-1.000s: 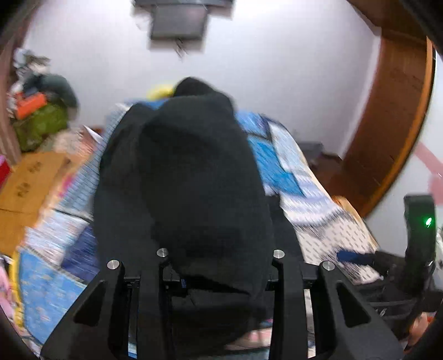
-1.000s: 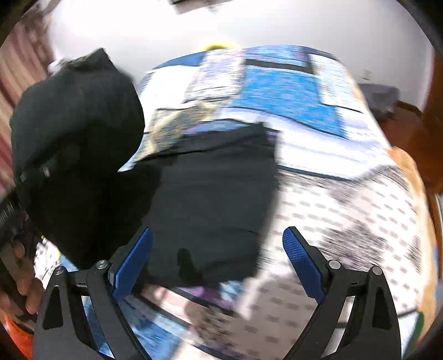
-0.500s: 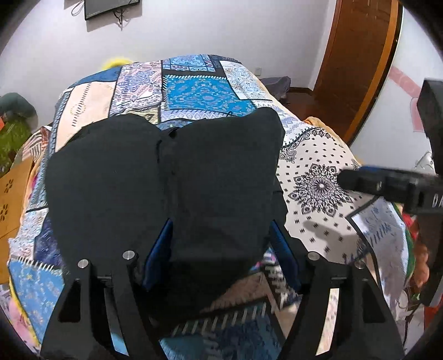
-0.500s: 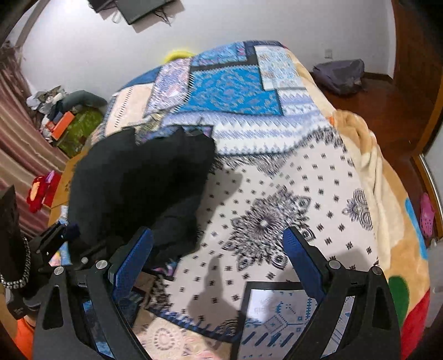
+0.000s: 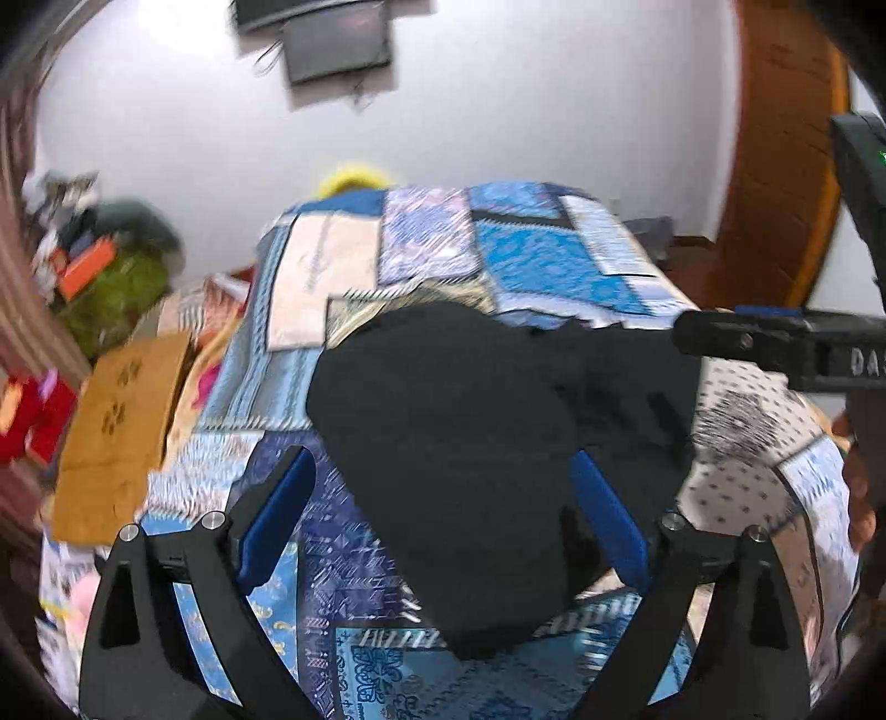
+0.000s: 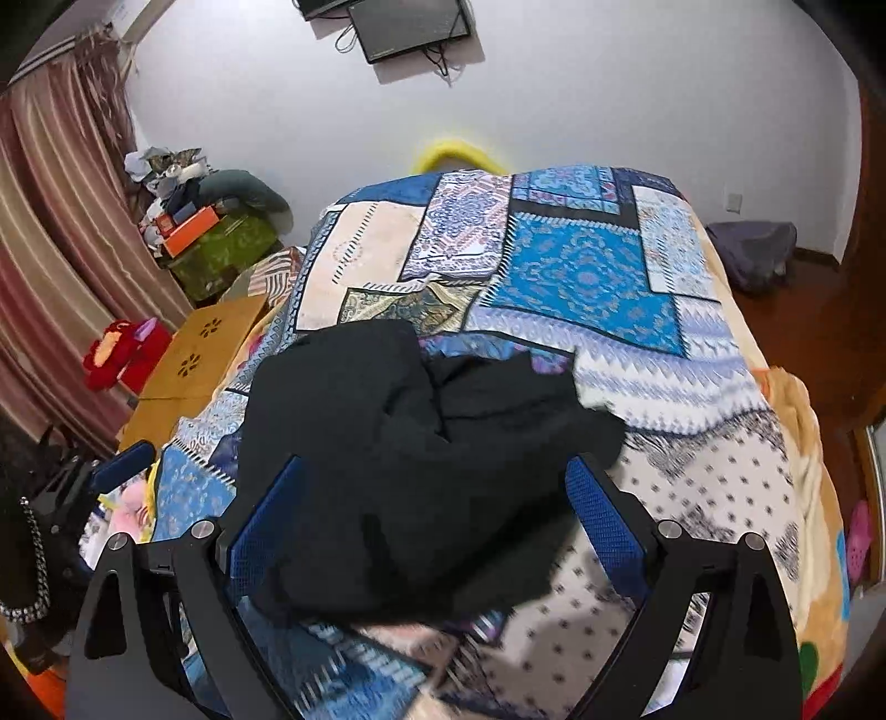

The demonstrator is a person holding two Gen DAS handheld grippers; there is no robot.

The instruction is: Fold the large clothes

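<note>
A large black garment [image 5: 476,437] lies in a loose heap on the patchwork bedspread [image 5: 531,255]; it also shows in the right wrist view [image 6: 421,448]. My left gripper [image 5: 443,515] is open, its blue pads on either side of the garment's near edge, holding nothing. My right gripper [image 6: 437,515] is open too, hovering over the garment's near part. The right gripper's body shows at the right of the left wrist view [image 5: 775,349]. The left gripper's finger [image 6: 122,459] shows at the left of the right wrist view.
The bed [image 6: 720,487] fills the middle. A cardboard box [image 6: 194,354] and red toy [image 6: 122,354] lie at its left, with a green box [image 6: 221,249] and clutter behind. A curtain [image 6: 50,249] hangs left; a screen [image 6: 410,22] is on the wall. Wooden floor [image 6: 830,343] lies right.
My left gripper let go of the black garment and opened wide; the garment dropped onto the bed in a heap. My right gripper swung left over it.
</note>
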